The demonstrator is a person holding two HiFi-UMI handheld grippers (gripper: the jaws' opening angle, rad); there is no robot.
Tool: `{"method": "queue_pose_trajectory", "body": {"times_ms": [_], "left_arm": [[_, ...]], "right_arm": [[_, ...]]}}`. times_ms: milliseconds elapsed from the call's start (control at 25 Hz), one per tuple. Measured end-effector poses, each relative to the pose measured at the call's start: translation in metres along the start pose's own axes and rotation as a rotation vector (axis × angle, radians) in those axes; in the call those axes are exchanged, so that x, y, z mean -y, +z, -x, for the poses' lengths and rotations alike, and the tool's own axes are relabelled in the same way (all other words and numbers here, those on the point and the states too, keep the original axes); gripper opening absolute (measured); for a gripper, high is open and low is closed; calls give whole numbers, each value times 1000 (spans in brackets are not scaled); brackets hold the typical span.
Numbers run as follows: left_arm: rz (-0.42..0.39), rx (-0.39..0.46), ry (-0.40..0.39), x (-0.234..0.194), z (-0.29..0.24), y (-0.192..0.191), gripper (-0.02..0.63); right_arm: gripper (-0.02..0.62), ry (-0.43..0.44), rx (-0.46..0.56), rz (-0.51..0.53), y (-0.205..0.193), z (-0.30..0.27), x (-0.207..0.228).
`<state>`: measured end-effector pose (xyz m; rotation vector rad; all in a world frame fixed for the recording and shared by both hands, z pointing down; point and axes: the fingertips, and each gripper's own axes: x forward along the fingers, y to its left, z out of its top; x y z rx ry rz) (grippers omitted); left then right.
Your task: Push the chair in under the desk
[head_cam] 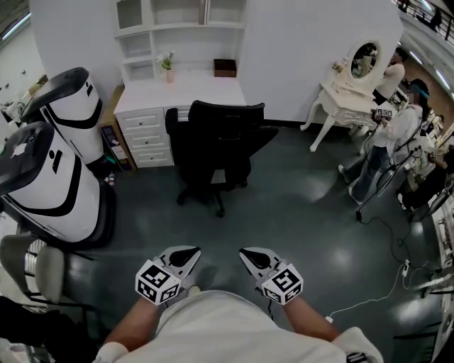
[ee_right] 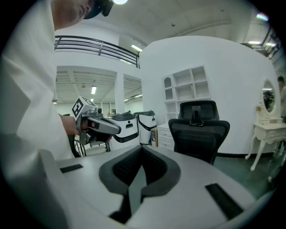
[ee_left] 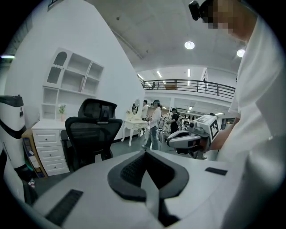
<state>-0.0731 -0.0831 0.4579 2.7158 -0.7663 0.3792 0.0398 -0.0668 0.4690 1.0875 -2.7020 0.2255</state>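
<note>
Chair (head_cam: 213,145) stands on the dark floor (head_cam: 298,213) at 12 o'clock from the person, just before the white surface (head_cam: 191,91), wheeled base well out from it. That surface has drawers at its 9 o'clock end, shelves (head_cam: 177,21) above, and carries one potted plant (head_cam: 167,65) and one brown box (head_cam: 225,67). Two white-and-black pods (head_cam: 67,106) stand at 10 o'clock; one vanity table (head_cam: 347,96) at 2 o'clock (people beside it). One chair only: upright, long axis vertical, backrest turned to 6 o'clock, seat facing 12. Two tools: left hand-held gripper (head_cam: 190,252) and right hand-held gripper (head_cam: 247,254), both with jaws closed together on nothing, well apart from the chair.
</note>
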Motion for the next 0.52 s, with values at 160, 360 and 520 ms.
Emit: {"method": "queue_pose_trajectory", "body": {"times_ms": [160, 360, 520], "left_arm": [[-3, -7, 0, 0, 1, -1, -4], [5, -13, -7, -3, 1, -7, -3], [4, -16, -10, -7, 3, -8, -3]], "right_arm": [[3, 6, -3, -1, -1, -1, -3], [3, 20, -10, 1, -3, -7, -8], [3, 26, -9, 6, -2, -13, -10]]}}
